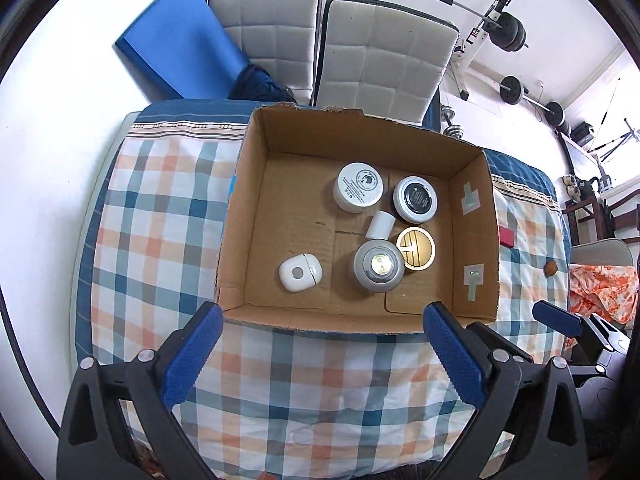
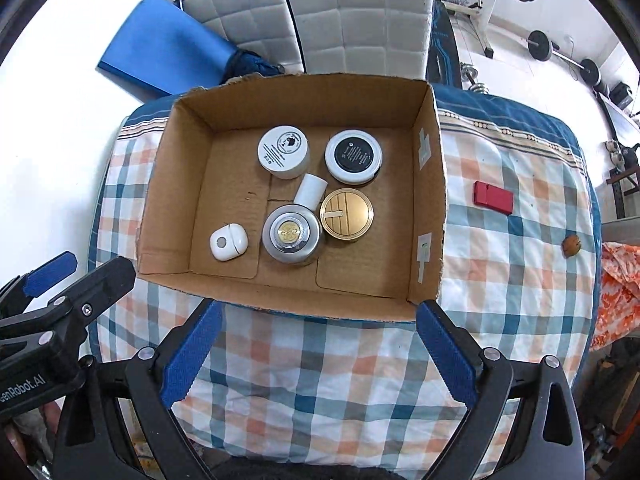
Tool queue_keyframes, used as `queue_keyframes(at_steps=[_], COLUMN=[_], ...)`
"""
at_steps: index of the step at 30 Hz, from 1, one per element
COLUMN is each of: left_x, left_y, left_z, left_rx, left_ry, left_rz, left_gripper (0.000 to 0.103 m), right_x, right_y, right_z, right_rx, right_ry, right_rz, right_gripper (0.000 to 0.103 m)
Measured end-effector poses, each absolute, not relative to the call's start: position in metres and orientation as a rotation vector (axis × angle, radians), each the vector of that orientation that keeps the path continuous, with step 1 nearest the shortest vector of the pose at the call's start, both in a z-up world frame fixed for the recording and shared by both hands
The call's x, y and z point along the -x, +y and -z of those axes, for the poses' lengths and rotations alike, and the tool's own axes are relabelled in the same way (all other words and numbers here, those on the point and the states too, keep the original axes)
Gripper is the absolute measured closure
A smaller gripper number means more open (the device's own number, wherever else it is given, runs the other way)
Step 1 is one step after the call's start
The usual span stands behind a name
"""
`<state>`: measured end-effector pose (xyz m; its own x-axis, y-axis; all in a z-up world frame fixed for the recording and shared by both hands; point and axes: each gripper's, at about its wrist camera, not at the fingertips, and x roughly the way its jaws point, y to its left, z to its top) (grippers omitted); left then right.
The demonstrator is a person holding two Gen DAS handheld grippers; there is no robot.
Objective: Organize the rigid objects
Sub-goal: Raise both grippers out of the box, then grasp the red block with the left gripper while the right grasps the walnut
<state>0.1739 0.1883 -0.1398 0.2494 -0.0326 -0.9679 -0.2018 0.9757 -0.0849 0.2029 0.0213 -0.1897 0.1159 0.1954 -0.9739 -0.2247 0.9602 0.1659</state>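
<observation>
While both the left gripper (image 1: pixel 322 320) and right gripper (image 2: pixel 318 316) hover wide open and empty just short of the cardboard box (image 2: pixel 434 184), six containers already sit inside it; right of the box lies a red case (image 2: pixel 493 197); the right gripper should probably straddle its short sides squarely.

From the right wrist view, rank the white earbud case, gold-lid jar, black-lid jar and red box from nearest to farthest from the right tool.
Measured from the right tool, open below the cardboard box:
1. White earbud case, front left in the box.
2. Gold-lid jar, mid right in the box.
3. Black-lid jar, back right in the box.
The red box, outside on the cloth to the right, is too close to call against the black-lid jar.
</observation>
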Motion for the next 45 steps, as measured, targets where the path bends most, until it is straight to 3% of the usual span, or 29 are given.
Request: queue_keyframes(at_steps=[8, 18, 26, 38, 45], left_x=[-0.184, -0.247, -0.322, -0.389, -0.405], left_y=[0.153, 0.019, -0.097, -0.150, -0.160], left_z=[0.128, 0.138, 0.208, 0.330, 0.376], left_rx=[0.188, 0.077, 0.001, -0.014, -0.043], left_ry=[1.294, 1.309, 1.424, 1.638, 1.715], left_rz=[-0.084, 0.107, 0.195, 0.163, 0.152], left_gripper=[0.000, 0.000, 0.000, 0.001, 0.001], right_x=[-0.206, -0.234, -0.264, -0.310, -0.333], right_y=[-0.019, -0.178, -0.315, -0.394, -0.396], right_z=[0.178, 0.195, 0.241, 0.340, 0.394], right_rx=[-0.036, -0.200, -0.298, -0.433, -0.456], right_ry=[1.406, 1.417, 1.430, 1.508, 1.595], right_rz=[-0.315, -0.067, 0.167, 0.230, 0.222], right_gripper=[0.004, 0.004, 0.004, 0.004, 0.027])
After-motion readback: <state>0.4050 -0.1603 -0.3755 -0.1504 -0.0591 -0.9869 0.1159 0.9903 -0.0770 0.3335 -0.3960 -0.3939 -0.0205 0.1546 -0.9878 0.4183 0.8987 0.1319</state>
